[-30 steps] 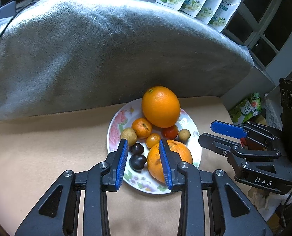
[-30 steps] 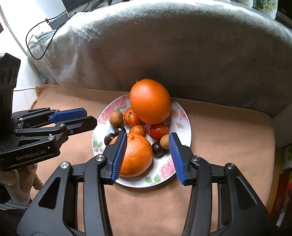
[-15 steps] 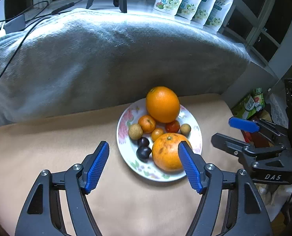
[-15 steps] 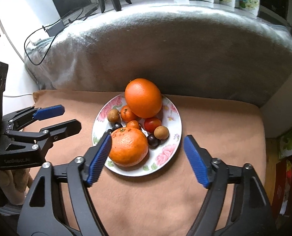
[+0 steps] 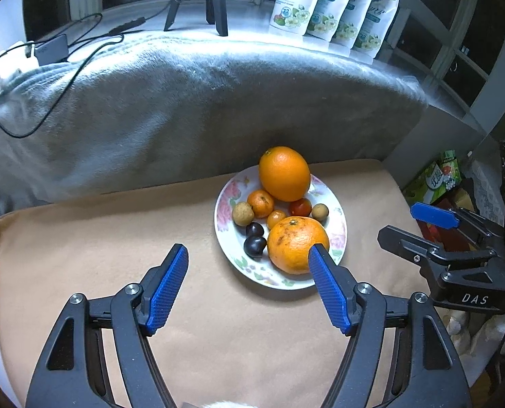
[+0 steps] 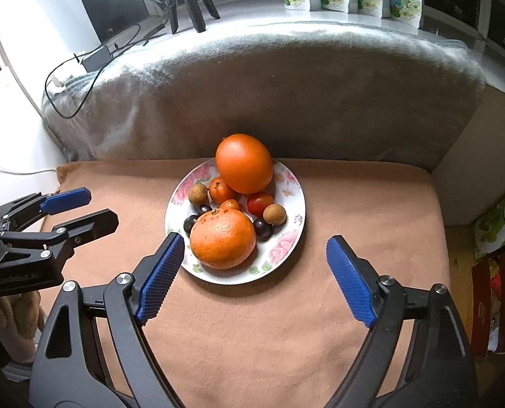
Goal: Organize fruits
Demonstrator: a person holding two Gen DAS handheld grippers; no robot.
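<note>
This looks like a lived-in room of a home. A floral plate (image 6: 288, 183) of fruit sits on a tan blanket (image 6: 354, 204), with a grey fleece throw (image 6: 286, 95) heaped behind it at 12 o'clock. Refill pouches (image 5: 334, 3) line a sill at 1 o'clock before dark window panes (image 5: 456, 27), and charger cables (image 5: 48, 78) trail at 10 o'clock.

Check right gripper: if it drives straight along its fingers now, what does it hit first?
Probably the near edge of the floral plate or the big orange on it; depth is unclear. The right gripper is open, having just widened, with nothing between the pads.
</note>
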